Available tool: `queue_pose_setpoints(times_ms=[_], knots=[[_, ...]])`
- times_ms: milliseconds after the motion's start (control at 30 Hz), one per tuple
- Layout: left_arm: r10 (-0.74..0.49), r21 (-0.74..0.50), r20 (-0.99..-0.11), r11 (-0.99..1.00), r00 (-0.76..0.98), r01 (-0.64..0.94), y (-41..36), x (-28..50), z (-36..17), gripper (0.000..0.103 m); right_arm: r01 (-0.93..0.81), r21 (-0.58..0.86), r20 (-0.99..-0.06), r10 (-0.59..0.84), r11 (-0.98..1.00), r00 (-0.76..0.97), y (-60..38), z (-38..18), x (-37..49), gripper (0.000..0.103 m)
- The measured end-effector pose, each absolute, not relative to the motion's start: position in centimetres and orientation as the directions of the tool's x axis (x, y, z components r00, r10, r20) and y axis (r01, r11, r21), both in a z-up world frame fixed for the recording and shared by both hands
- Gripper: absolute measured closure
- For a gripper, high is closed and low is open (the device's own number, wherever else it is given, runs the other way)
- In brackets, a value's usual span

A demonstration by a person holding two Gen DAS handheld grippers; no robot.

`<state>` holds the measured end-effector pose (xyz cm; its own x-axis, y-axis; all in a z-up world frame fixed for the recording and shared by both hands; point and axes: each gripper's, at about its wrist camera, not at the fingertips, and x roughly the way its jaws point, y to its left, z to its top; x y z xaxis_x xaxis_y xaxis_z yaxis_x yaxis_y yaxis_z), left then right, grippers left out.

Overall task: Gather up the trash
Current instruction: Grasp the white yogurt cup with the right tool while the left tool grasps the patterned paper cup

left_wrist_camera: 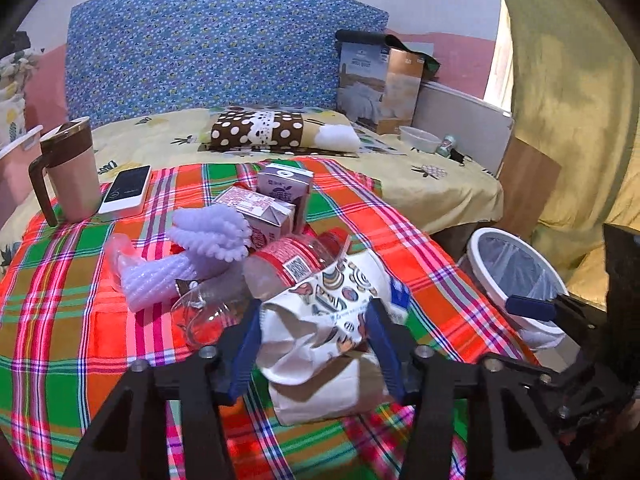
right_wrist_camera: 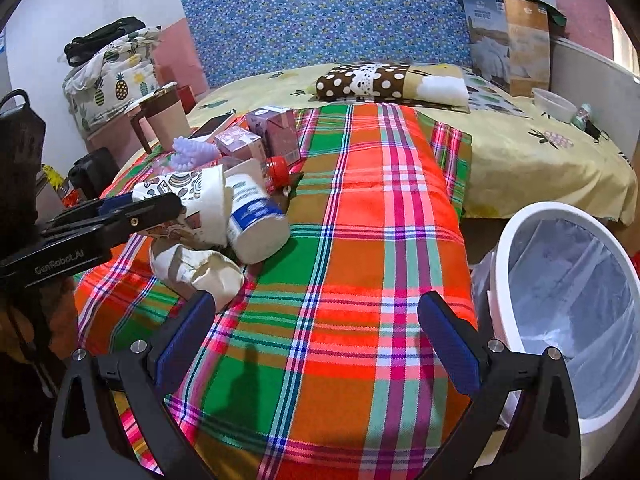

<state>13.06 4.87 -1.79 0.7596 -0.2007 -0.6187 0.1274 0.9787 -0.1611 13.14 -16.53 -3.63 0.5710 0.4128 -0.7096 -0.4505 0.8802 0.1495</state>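
Paper cup (left_wrist_camera: 320, 320), crumpled and printed, sits between my left gripper (left_wrist_camera: 316, 344) pads near the plaid cloth's (right_wrist_camera: 360, 240) left edge; light, soft, crushable, so I pinch its flattened middle gently. My right gripper (right_wrist_camera: 320, 344) hangs wide open, empty, beside the white bin (right_wrist_camera: 520, 240).

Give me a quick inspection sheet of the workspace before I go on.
Surface: plaid cloth spread over the bed, bare on its right half.
Job's things: printed paper cup, crumpled paper cup, plastic bottle, two milk cartons, purple foam netting, piled on the cloth's left; lined trash bin beside the bed.
Clutter: mug, phone, polka-dot pillow, box.
Grippers: left gripper closed around the printed paper cup; right gripper open, empty, above bare cloth.
Cables: nothing seen.
Surroundings: blue headboard, curtain.
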Motion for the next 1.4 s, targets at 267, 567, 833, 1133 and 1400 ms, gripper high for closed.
queue_pose_setpoints(times_ms=[267,567,833,1133,1400], knots=[[-0.21,-0.191,-0.604,0.975,0.768,0.116,5.6,11.3,-1.2,0.066,-0.473,0.143,-0.704,0.425,0.869,0.569,-16.1,-3.4,12.9,0.001],[-0.154,-0.243,-0.577,0.97,0.802,0.011,9.2,8.4,0.2,0.067,-0.558,0.099,-0.671,0.469,0.824,0.574,-13.8,-2.3,14.9,0.008],[-0.145,-0.256,-0.597,0.967,0.789,-0.016,10.0,8.0,-0.6,0.067,-0.662,0.069,-0.706,0.505,0.747,0.497,-10.3,-3.6,18.0,0.015],[-0.223,-0.279,-0.648,0.959,0.728,0.045,9.0,8.7,-2.6,0.069,-0.696,0.094,-0.739,0.518,0.712,0.43,-9.9,-4.2,19.1,0.044],[-0.219,-0.255,-0.672,0.965,0.707,0.057,7.1,8.5,-3.7,0.078,-0.656,0.112,-0.723,0.514,0.746,0.462,-11.7,-3.7,18.0,0.046]])
